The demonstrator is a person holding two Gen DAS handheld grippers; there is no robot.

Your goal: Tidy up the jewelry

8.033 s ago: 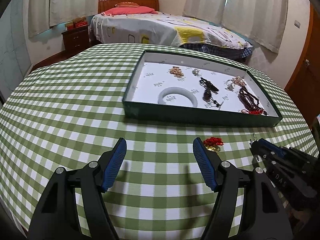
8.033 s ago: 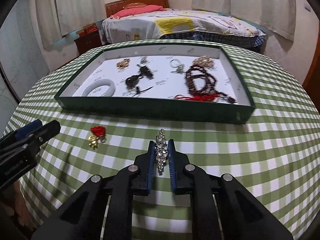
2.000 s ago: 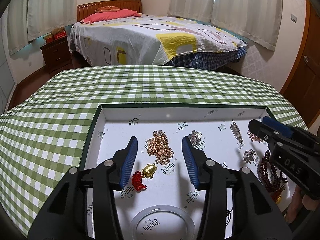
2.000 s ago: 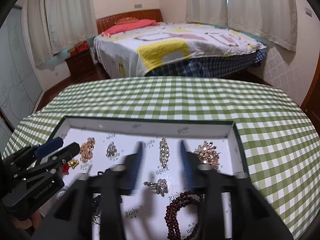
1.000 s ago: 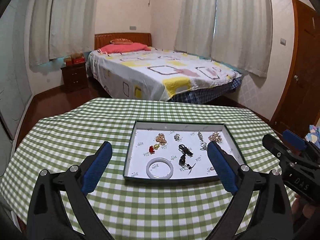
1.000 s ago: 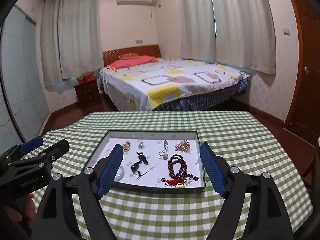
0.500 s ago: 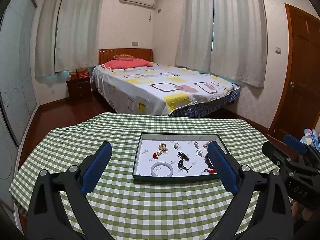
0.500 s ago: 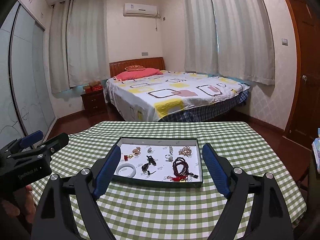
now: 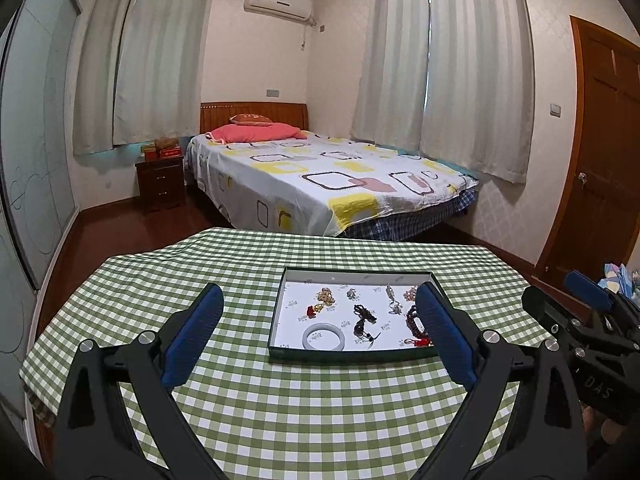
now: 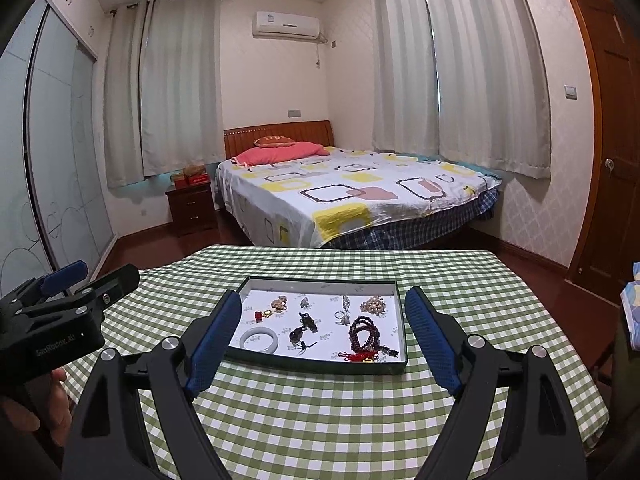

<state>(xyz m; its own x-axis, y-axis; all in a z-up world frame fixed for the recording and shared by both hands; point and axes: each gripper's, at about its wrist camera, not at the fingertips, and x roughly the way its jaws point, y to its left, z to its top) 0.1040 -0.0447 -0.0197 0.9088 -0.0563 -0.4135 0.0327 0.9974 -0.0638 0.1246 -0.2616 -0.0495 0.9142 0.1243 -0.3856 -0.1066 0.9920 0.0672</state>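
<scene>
A dark green tray (image 9: 348, 354) with a white floor sits on the green checked table (image 9: 280, 420); it also shows in the right wrist view (image 10: 312, 364). In it lie a white bangle (image 9: 323, 336), a red and gold charm (image 9: 312, 311), a dark bead bracelet (image 10: 362, 334), a black pendant (image 10: 304, 326) and several small brooches. My left gripper (image 9: 320, 332) is wide open and empty, high above and behind the tray. My right gripper (image 10: 322, 336) is wide open and empty, likewise held back.
A bed (image 9: 320, 184) with a patterned cover stands beyond the table. A wooden nightstand (image 9: 160, 184) is left of it. A brown door (image 9: 592, 168) is at the right. Curtains hang on the far walls.
Both grippers have pulled further up and back from the tray, so it looks smaller. Earlier they let go of the charm and the brooch in the tray.
</scene>
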